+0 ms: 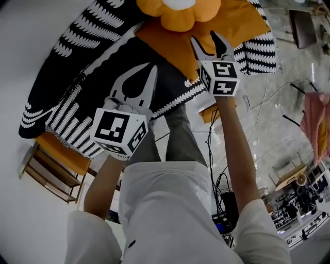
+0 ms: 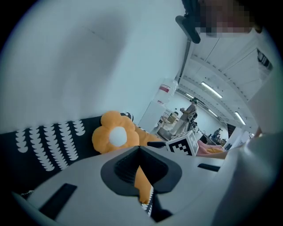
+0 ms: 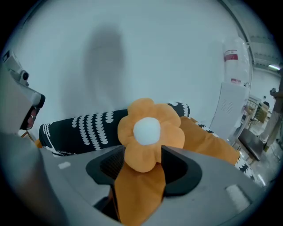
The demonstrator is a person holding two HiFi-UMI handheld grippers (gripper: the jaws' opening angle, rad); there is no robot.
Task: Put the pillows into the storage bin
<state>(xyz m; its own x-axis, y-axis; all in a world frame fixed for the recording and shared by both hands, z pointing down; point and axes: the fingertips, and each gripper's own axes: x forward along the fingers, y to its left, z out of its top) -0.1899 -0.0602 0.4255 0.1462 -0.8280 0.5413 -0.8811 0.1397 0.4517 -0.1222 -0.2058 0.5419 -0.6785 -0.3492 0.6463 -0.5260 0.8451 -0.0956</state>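
At left, a draped black cover with rows of white scallops. Over it the left gripper, tongs pinched tip to tip, empty. Further right, lying on orange cloth: flower pillow, plump orange petals round a white centre. Just short of it the right gripper, tongs spread, clamping nothing. Right gripper view alone: flower face-on, framed in the gap. Left gripper view alone: sliver of orange under the closed tips. Head view alone: wooden shelf.
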